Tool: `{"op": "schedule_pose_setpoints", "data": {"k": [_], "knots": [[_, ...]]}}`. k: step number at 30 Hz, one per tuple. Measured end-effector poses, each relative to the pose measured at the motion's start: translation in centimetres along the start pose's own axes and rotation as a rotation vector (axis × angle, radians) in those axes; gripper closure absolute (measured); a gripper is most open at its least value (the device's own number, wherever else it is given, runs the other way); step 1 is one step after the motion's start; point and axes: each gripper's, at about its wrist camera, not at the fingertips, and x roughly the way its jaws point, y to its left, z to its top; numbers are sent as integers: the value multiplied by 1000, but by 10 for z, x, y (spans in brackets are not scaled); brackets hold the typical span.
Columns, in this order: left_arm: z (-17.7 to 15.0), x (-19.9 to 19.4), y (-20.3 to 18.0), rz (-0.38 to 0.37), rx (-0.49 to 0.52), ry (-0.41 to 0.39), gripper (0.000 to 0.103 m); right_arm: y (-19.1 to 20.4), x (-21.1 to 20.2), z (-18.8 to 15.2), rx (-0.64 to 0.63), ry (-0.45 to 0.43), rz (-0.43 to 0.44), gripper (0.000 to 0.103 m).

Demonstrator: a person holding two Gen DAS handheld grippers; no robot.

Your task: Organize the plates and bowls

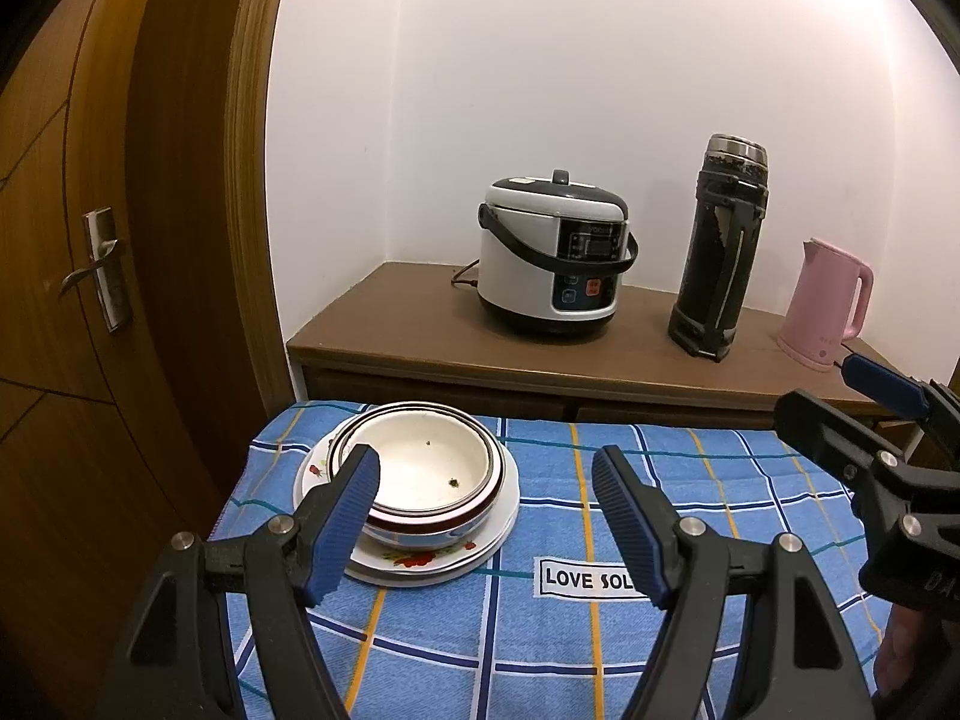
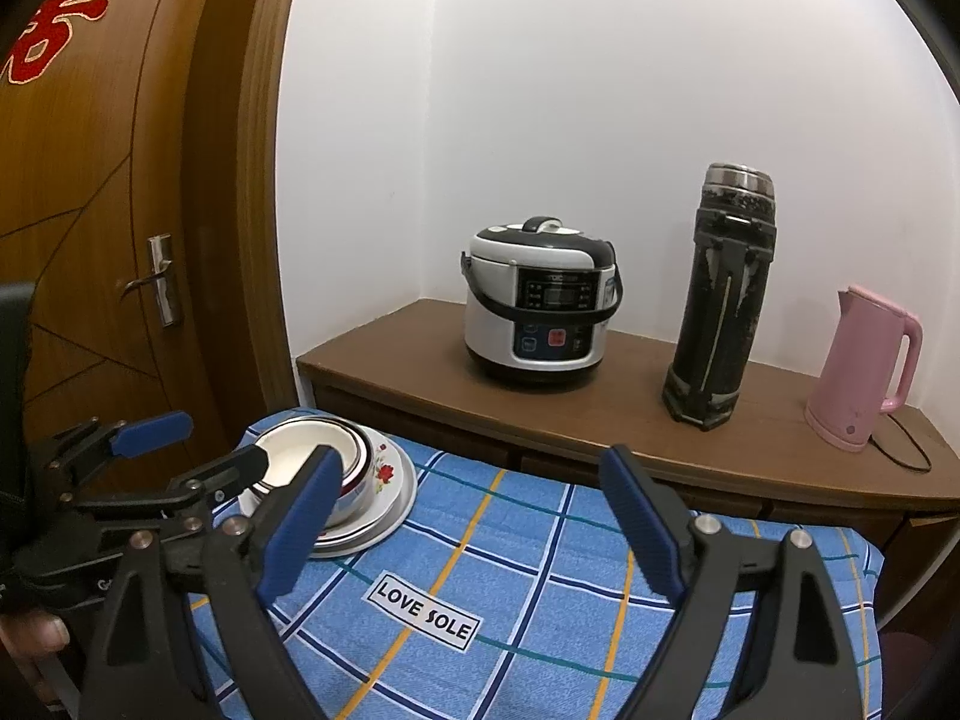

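Note:
Nested white bowls [image 1: 423, 477] sit on stacked floral plates [image 1: 420, 561] at the far left of the blue checked cloth [image 1: 600, 648]. The top bowl has small dark specks inside. My left gripper [image 1: 486, 471] is open and empty, just in front of the stack, its left finger overlapping the bowl's near rim in view. My right gripper [image 2: 471, 477] is open and empty, to the right of the stack. The bowls [image 2: 312, 456] and plates [image 2: 390, 498] also show in the right wrist view, partly hidden by the left gripper [image 2: 198, 447]. The right gripper [image 1: 864, 408] shows at the left wrist view's right edge.
Behind the table stands a brown cabinet [image 1: 420, 336] with a rice cooker [image 1: 555, 255], a black thermos [image 1: 720, 252] and a pink kettle [image 1: 828, 306]. A wooden door [image 1: 90, 240] is at the left. The cloth carries a "LOVE SOLE" label [image 2: 426, 609].

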Motion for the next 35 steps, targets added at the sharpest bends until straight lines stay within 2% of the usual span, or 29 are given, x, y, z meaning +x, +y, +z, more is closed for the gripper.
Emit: {"op": "schedule_pose_setpoints", "data": {"k": [23,35], "knots": [[1,0,-11,-35,28,34,28,-6,-14,2,-4,-42,-25,13],[3,-12,-22,-44,62,-20,28,-10,-25,1,-5,-67,-42,13]]}}
